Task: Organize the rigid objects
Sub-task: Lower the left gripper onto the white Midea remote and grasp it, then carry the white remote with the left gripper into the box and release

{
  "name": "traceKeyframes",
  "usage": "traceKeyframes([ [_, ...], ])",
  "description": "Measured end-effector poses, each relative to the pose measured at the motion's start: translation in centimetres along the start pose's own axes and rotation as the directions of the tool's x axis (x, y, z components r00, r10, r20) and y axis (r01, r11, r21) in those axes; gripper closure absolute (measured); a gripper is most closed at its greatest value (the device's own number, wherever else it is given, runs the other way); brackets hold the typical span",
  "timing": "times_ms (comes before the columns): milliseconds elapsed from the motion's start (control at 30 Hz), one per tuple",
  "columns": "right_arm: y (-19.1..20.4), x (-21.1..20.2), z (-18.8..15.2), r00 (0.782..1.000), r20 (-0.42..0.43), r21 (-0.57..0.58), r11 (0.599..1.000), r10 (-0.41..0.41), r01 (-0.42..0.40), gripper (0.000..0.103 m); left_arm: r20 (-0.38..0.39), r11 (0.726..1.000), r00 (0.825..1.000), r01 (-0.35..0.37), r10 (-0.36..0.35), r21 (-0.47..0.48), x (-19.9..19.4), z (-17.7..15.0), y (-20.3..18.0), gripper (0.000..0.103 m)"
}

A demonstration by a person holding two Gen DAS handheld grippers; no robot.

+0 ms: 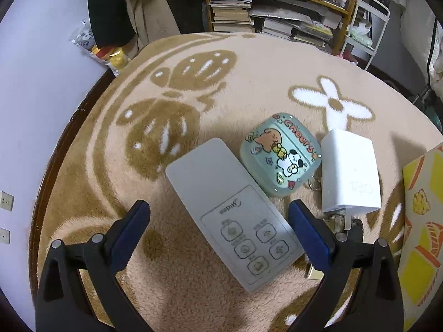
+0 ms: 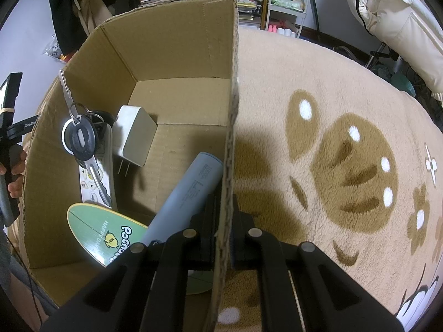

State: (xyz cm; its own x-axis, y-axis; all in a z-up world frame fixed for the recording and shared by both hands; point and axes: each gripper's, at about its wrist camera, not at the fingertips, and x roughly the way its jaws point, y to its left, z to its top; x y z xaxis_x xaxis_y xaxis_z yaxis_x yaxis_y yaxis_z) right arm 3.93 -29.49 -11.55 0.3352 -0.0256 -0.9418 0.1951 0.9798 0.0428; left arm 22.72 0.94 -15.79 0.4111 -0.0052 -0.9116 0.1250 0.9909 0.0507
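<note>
The left gripper (image 1: 218,221) hangs wide open over a white remote control (image 1: 232,215), a blue-padded finger on either side of it and neither touching. Just beyond the remote lie a cartoon earbud case (image 1: 279,155) and, beside that, a white charger (image 1: 349,171), all on a beige patterned blanket (image 1: 249,83). The right gripper (image 2: 223,238) is clamped narrow on the wall of a cardboard box (image 2: 232,127), one finger inside and one outside. In the box lie a bunch of keys (image 2: 80,138) on a second remote (image 2: 106,149), another charger (image 2: 134,135), a grey-blue cylinder (image 2: 188,193) and a green oval card (image 2: 108,232).
</note>
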Motion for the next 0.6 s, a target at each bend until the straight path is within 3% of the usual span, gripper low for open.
traceKeyframes([
  [33,0.0,0.0,0.0,1.0,-0.001,0.0,1.0,0.0,0.0,0.095,-0.003,1.0,1.0,0.0,0.0,0.0,0.1,0.0,0.0,0.005],
  [167,0.0,0.0,0.0,1.0,0.0,0.0,1.0,0.0,0.0,0.095,-0.025,0.997,0.997,0.069,-0.07,-0.03,0.4,-0.3,0.5,0.026],
  [367,0.0,0.0,0.0,1.0,-0.001,0.0,1.0,0.0,0.0,0.095,-0.015,0.999,0.999,0.047,-0.047,-0.018,-0.6,-0.7,0.5,0.048],
  [600,-0.1,0.1,0.0,1.0,-0.001,0.003,1.0,0.002,-0.002,0.095,-0.022,0.999,1.0,0.019,-0.02,-0.035,-1.1,-1.2,1.1,0.055],
])
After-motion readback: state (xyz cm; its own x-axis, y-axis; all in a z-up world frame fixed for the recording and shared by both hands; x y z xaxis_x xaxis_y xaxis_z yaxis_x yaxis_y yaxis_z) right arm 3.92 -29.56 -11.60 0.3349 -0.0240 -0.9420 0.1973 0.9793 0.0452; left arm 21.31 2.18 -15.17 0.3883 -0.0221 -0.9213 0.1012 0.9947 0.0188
